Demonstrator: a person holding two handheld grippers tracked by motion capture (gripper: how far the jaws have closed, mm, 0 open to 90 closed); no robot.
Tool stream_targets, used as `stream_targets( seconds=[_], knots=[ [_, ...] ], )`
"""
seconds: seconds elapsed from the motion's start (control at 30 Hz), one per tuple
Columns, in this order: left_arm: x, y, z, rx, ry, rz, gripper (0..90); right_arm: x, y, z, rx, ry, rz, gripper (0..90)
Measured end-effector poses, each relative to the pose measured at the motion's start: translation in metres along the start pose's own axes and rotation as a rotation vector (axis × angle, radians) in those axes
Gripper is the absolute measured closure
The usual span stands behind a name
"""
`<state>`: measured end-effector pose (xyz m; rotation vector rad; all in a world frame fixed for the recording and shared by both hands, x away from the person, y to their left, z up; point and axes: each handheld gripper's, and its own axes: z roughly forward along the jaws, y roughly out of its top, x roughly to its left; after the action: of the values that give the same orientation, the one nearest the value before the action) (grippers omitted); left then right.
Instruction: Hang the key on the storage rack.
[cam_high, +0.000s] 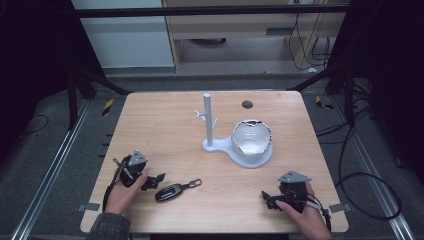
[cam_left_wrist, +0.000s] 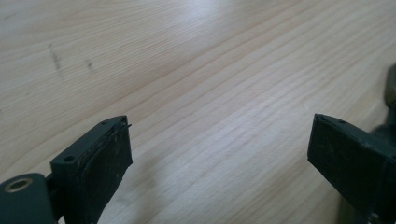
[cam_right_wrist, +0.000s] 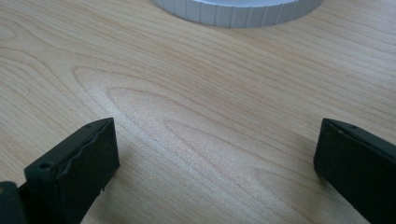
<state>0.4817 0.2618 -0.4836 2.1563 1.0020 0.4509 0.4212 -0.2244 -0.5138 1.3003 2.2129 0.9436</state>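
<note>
A black car key fob (cam_high: 169, 192) with a metal ring lies on the wooden table (cam_high: 165, 130) near the front, just right of my left gripper (cam_high: 159, 179). That gripper rests low at the front left, jaws wide apart with bare wood between them (cam_left_wrist: 219, 154). A dark edge of the key fob (cam_left_wrist: 391, 88) shows at the right of the left gripper view. My right gripper (cam_high: 266, 199) sits at the front right, open, nothing between its jaws (cam_right_wrist: 217, 163). A grey stand (cam_high: 207, 122) with a post, pegs and a round base (cam_right_wrist: 238, 11) holds a white bowl (cam_high: 251, 137).
A small dark round hole cover (cam_high: 247, 104) sits near the table's far edge. Cables (cam_high: 360, 165) trail on the floor to the right. Metal rails (cam_high: 50, 165) run along both sides of the table.
</note>
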Motion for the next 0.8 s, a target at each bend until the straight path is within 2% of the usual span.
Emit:
stream_targets(
  seconds=[0.13, 0.27, 0.4, 0.53, 0.7, 0.8],
  knots=[
    [-0.016, 0.012, 0.004, 0.012, -0.045, 0.046, 5.9, -0.001, 0.0, 0.001, -0.002, -0.002, -0.011, 0.3],
    [-0.033, 0.027, 0.011, 0.089, -0.054, 0.126, 5.9, -0.001, 0.001, 0.0, 0.002, 0.006, -0.008, 0.4],
    [-0.046, 0.04, 0.018, 0.167, -0.083, 0.15, 6.0, -0.001, 0.001, 0.001, 0.001, 0.007, -0.01, 0.3],
    [-0.053, 0.056, 0.022, 0.276, -0.081, 0.197, 6.3, -0.001, 0.001, 0.001, 0.001, 0.009, -0.01, 0.4],
    [-0.062, 0.074, 0.019, 0.323, -0.136, 0.226, 6.1, -0.001, 0.001, 0.0, 0.003, 0.009, -0.01, 0.4],
    [-0.073, 0.084, 0.02, 0.396, -0.138, 0.302, 5.1, -0.001, 0.0, 0.0, -0.001, 0.009, -0.012, 0.4]
  ],
)
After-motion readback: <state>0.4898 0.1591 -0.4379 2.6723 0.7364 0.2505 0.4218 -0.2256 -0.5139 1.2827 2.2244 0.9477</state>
